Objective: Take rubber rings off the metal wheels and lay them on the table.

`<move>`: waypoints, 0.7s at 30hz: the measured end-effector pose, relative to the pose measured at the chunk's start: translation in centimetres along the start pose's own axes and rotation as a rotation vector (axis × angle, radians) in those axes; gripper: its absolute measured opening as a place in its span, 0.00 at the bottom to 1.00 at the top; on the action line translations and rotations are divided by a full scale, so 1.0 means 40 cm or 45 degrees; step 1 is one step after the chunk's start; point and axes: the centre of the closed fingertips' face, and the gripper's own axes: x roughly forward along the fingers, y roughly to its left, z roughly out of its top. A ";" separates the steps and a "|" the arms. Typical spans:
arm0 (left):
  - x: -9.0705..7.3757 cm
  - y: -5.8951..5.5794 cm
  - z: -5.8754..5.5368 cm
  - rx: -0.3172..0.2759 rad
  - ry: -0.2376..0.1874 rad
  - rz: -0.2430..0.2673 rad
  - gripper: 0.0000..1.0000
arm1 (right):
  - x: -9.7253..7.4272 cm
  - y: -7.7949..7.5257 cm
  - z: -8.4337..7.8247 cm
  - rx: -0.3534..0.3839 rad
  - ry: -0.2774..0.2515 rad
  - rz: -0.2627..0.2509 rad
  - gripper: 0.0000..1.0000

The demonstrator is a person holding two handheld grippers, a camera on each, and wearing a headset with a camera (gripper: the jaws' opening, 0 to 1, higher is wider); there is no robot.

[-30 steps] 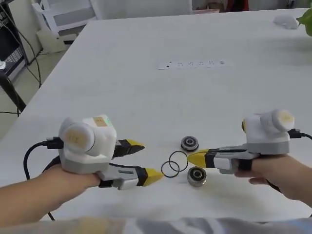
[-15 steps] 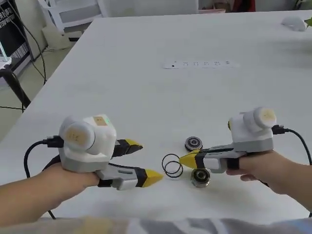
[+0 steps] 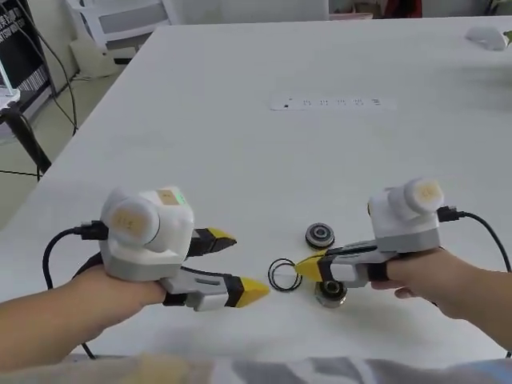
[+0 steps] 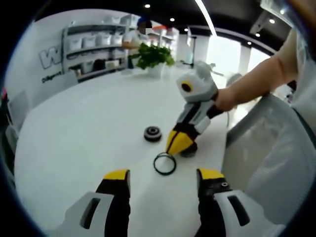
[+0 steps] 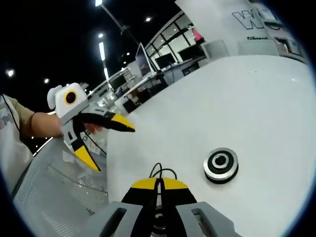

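Two thin black rubber rings lie overlapping on the white table. One metal wheel sits just behind them; a second wheel is partly covered by my right gripper. That gripper is shut, its yellow tip at the rings' right edge. My left gripper stands open to the left of the rings, nothing between its jaws. In the left gripper view the rings lie ahead of the left gripper, with the right gripper beyond. The right gripper view has the rings at its shut tip and a wheel to the right.
A white power strip lies flat at mid-table. A small white object rests at the far right corner. Shelving and cables stand off the table's left side. A black cable trails from the left gripper.
My right gripper has moved left, its tip reaching the rings and its body now over the near wheel. The left gripper has kept its place and stayed open.
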 end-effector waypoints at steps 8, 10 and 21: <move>0.002 0.007 0.001 0.009 0.011 -0.001 0.55 | 0.000 -0.002 -0.005 -0.017 0.008 -0.006 0.11; 0.003 0.011 0.001 0.007 0.013 0.000 0.55 | -0.002 -0.003 -0.005 -0.020 0.004 -0.007 0.14; 0.025 0.021 0.016 0.005 0.003 0.001 0.55 | -0.047 -0.016 0.034 0.001 -0.097 -0.023 0.21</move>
